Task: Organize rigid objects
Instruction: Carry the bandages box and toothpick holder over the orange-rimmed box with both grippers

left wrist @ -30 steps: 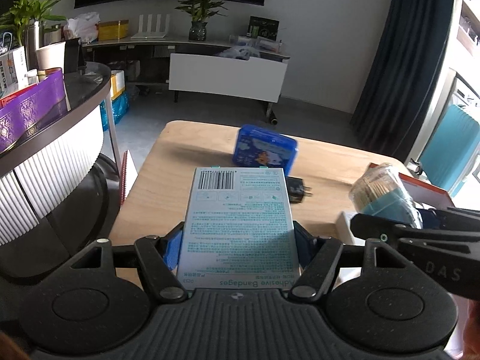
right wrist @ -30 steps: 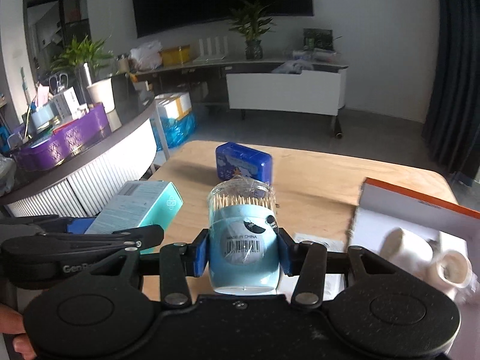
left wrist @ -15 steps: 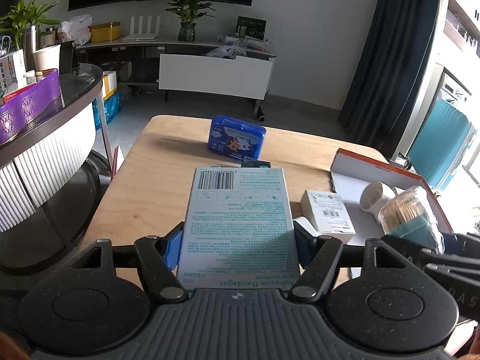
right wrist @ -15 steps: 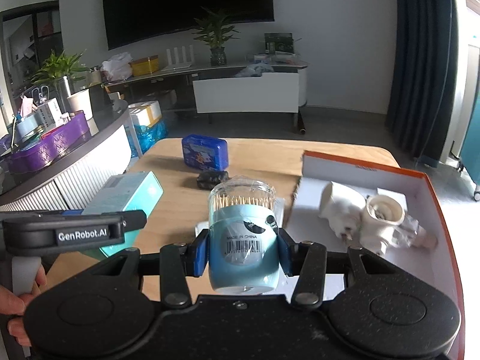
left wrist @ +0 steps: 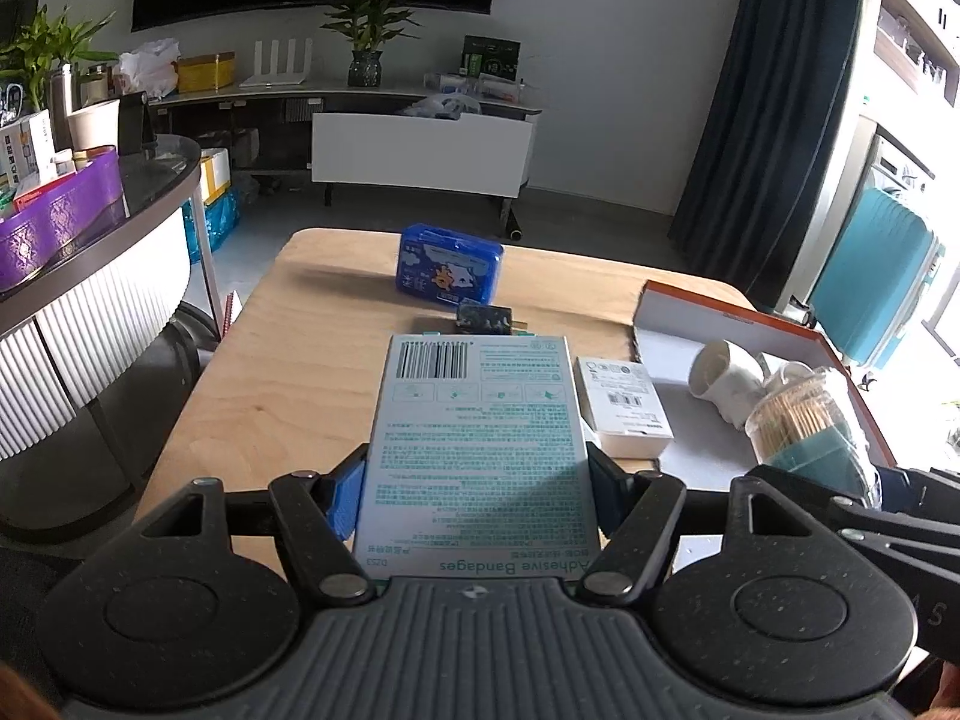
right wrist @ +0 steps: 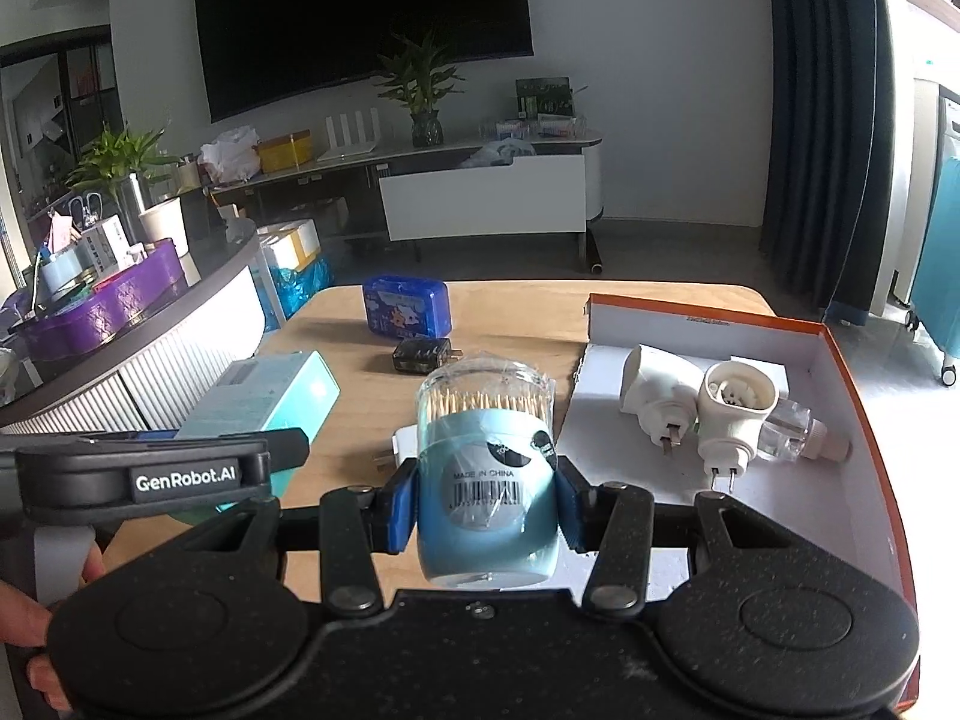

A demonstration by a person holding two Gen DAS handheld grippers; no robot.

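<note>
Between your left tool's (left wrist: 477, 480) pads sat the bandage box (left wrist: 477, 450), clamped flat above the desk (left wrist: 282, 384). Your right tool (right wrist: 486, 510) gripped the toothpick jar (right wrist: 486, 480) upright, beside the orange-rimmed tray (right wrist: 864, 396) holding white plug adapters (right wrist: 720, 414). Farther off on the desk: a small white box (left wrist: 624, 396), a black charger (right wrist: 420, 355), a blue tin (right wrist: 407, 306).
</note>
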